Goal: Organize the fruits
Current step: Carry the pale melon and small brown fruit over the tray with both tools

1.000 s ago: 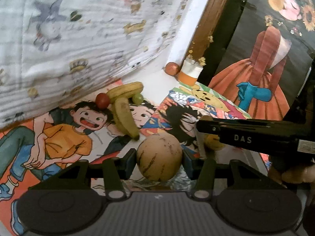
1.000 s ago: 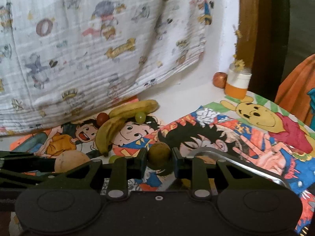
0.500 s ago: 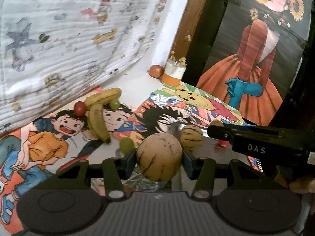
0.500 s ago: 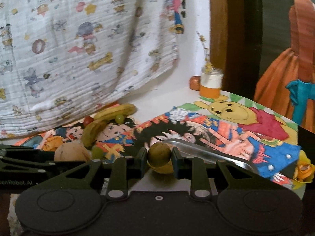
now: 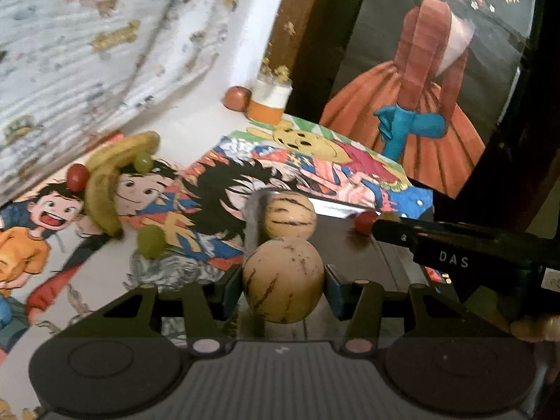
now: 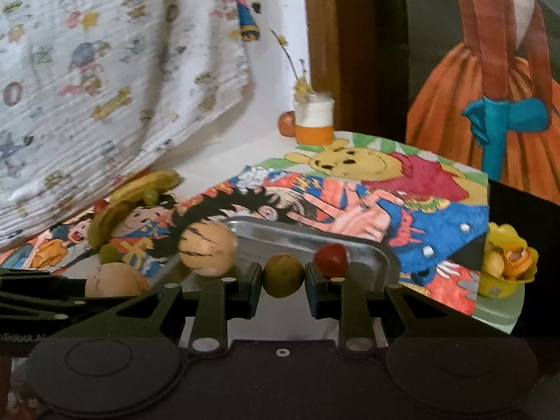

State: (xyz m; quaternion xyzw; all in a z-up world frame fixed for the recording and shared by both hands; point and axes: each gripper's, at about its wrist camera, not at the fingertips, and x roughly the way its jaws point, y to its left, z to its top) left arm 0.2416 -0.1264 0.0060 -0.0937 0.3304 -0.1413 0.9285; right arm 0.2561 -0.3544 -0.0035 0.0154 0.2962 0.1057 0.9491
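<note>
Looking along the left gripper (image 5: 284, 281), the left wrist view shows its pads clamped on a tan, brown-streaked melon-like fruit (image 5: 283, 280), egg-shaped, long axis roughly upright with the narrower end up. This held fruit hangs above the near end of the metal tray (image 5: 336, 206). Just beyond it, inside the tray at its left end, lies a second striped fruit (image 5: 289, 218), its stripes running across. A red grape (image 5: 365, 222) sits farther right in the tray, close by the tip of the right gripper (image 5: 388, 225), which enters from the right edge. Left of the tray, on the cartoon-printed mat (image 5: 210, 182), a green grape (image 5: 150, 241) lies nearest; beyond it two bananas (image 5: 105, 192) form an angle, one stretching away from the tray, the other lying across, with a red grape (image 5: 77, 179) and a green grape (image 5: 142, 161) against them. This view alone shows the bananas' full shape.

The right wrist view shows the right gripper (image 6: 282, 276) closed on a small, round olive-brown fruit (image 6: 282, 274) over the tray (image 6: 371, 250); this fruit is hardly visible from the left. The red grape (image 6: 331, 258) lies just behind the right finger. Only here appears a yellow flower ornament (image 6: 507, 266), right of the tray.
</note>
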